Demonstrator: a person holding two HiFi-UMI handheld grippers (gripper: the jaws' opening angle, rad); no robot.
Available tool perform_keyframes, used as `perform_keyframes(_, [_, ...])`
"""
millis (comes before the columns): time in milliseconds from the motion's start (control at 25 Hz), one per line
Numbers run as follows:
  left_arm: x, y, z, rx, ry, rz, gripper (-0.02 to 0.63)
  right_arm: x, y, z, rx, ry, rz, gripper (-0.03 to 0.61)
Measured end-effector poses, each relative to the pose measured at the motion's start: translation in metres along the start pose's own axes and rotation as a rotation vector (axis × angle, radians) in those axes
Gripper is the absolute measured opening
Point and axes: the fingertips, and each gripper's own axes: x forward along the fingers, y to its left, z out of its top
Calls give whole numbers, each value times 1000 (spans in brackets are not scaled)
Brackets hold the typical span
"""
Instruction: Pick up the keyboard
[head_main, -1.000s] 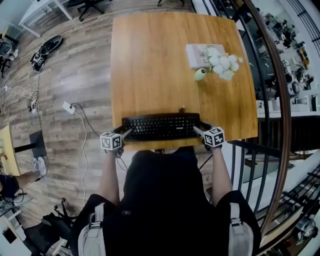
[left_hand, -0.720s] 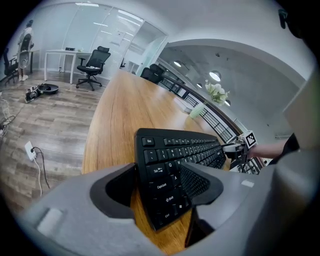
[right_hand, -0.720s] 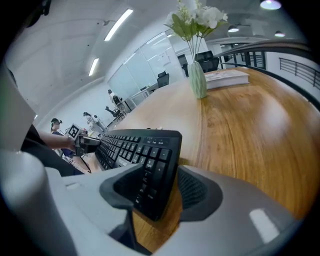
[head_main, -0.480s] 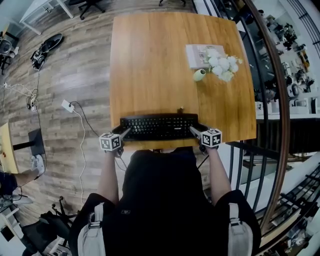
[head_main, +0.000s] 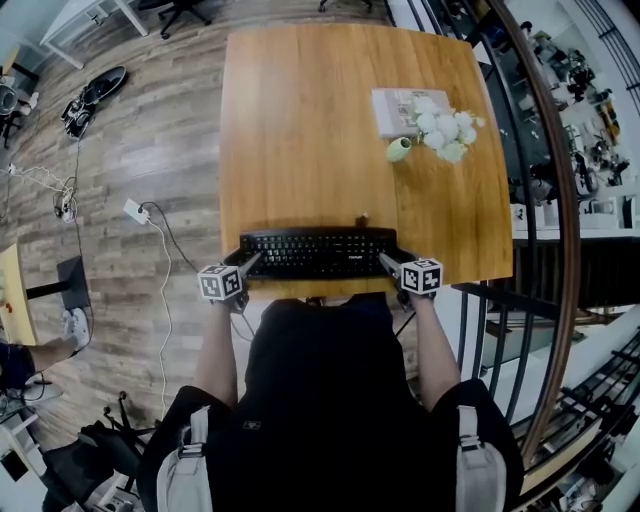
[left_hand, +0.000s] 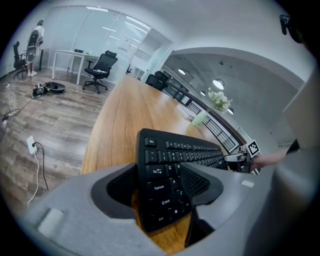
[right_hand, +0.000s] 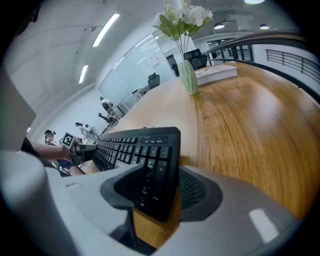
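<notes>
At the near edge of the wooden table (head_main: 330, 130), black keyboard (head_main: 320, 252) lying crosswise, left gripper (head_main: 250, 264) clamped on its left end, right gripper (head_main: 388, 262) clamped on its right end, vase of white flowers (head_main: 440, 130) toward the table's far right corner.

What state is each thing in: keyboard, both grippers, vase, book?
keyboard: at the near edge of the table, one end in each gripper; cannot tell if lifted.
left gripper: shut on the keyboard's left end.
right gripper: shut on the keyboard's right end.
vase: upright, holding white flowers.
book: closed, lying flat beside the vase.
</notes>
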Motion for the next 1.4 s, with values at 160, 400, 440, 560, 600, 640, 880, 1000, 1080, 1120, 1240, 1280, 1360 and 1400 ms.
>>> perform_keyframes(160, [-1, -3, 9, 5, -45, 10, 265, -4, -1, -6, 36, -17, -5, 207])
perform_keyframes(400, [-3, -6, 21, 14, -51, -5, 265, -14, 3, 3, 50, -61, -13, 202])
perform_keyframes(440, [-4, -7, 25, 17, -55, -5, 265, -16, 5, 7, 51, -75, -14, 202])
perform_keyframes(560, [-9, -11, 34, 21, -72, -8, 265, -22, 8, 17, 46, -111, -12, 199])
perform_keyframes(600, [-11, -12, 37, 23, -81, -9, 265, -24, 10, 21, 43, -121, -11, 198])
perform_keyframes(640, [-13, -14, 41, 27, -92, -10, 265, -26, 11, 25, 40, -134, -12, 196])
perform_keyframes(880, [-16, -27, 62, 42, -151, -24, 265, -39, 8, 50, 17, -198, -36, 196])
perform_keyframes(1000, [-19, -32, 75, 48, -177, -27, 265, -46, 11, 65, -5, -230, -35, 196])
perform_keyframes(1080, [-23, -35, 83, 56, -196, -25, 265, -51, 13, 75, -21, -249, -33, 196])
perform_keyframes(1120, [-25, -37, 88, 62, -205, -24, 265, -53, 15, 80, -27, -257, -29, 196])
perform_keyframes(1240, [-34, -42, 101, 84, -236, -16, 265, -61, 21, 94, -45, -283, -25, 196])
perform_keyframes(1280, [-38, -44, 105, 91, -247, -13, 265, -64, 23, 98, -53, -292, -26, 196])
perform_keyframes(1360, [-46, -47, 113, 104, -269, -12, 265, -69, 28, 105, -66, -308, -23, 196])
perform_keyframes(1400, [-50, -49, 117, 111, -279, -12, 265, -72, 31, 109, -71, -315, -21, 196])
